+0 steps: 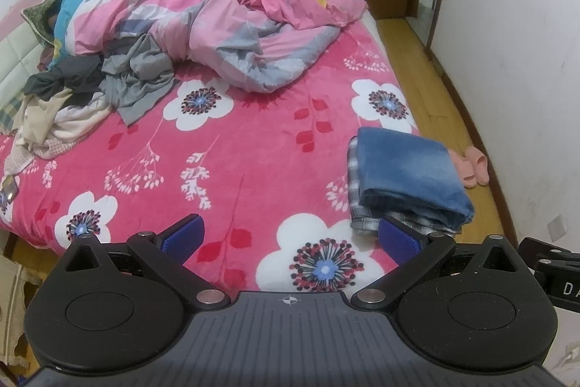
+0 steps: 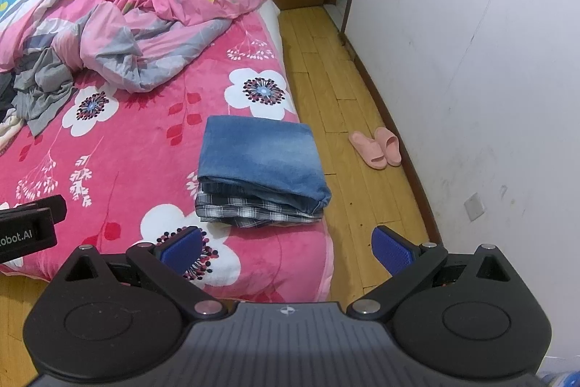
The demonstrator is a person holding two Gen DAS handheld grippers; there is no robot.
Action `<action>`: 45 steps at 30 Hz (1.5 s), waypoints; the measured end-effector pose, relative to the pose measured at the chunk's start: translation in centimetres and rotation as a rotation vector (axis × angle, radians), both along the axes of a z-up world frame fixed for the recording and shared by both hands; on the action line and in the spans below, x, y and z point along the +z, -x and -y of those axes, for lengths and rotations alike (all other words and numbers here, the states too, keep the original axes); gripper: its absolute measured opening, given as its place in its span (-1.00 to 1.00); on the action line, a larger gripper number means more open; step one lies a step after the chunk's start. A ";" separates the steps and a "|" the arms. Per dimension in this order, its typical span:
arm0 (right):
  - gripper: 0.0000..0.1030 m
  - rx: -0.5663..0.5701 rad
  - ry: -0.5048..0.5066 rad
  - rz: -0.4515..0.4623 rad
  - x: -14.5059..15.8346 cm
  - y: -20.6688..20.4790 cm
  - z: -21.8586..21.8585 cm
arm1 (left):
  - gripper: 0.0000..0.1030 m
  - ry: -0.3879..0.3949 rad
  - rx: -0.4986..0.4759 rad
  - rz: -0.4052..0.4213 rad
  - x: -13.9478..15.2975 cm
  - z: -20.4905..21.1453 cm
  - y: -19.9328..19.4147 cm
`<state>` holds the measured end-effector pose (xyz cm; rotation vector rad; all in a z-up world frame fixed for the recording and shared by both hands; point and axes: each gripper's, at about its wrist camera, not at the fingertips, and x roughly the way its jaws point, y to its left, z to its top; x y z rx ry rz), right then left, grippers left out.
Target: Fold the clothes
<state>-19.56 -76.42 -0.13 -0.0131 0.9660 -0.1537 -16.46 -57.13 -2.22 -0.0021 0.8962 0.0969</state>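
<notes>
Both the left gripper (image 1: 290, 238) and right gripper (image 2: 286, 245) hang wide open, holding nothing. Folded jeans (image 2: 261, 158) sit at the bed's (image 1: 253, 151) near corner; the unfolded pile (image 1: 90, 89), probably shirts, lies far across it. Best grab one garment only.
</notes>
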 end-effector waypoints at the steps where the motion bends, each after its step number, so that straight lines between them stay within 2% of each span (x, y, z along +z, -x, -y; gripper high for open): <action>1: 0.98 0.001 0.000 0.000 0.0 -0.1 0.0 | 1.00 0.000 0.001 0.000 0.0 0.0 0.0; 18: 0.98 -0.005 0.005 0.005 0.1 0.3 -0.4 | 1.00 0.003 -0.018 0.011 0.0 -0.1 0.1; 32: 0.98 -0.023 -0.004 -0.013 -0.2 1.0 -0.3 | 1.00 0.005 -0.029 -0.014 -0.4 0.2 0.5; 45: 0.98 -0.078 0.040 -0.073 -1.1 1.5 2.9 | 1.00 0.022 -0.090 -0.084 -1.8 3.8 0.4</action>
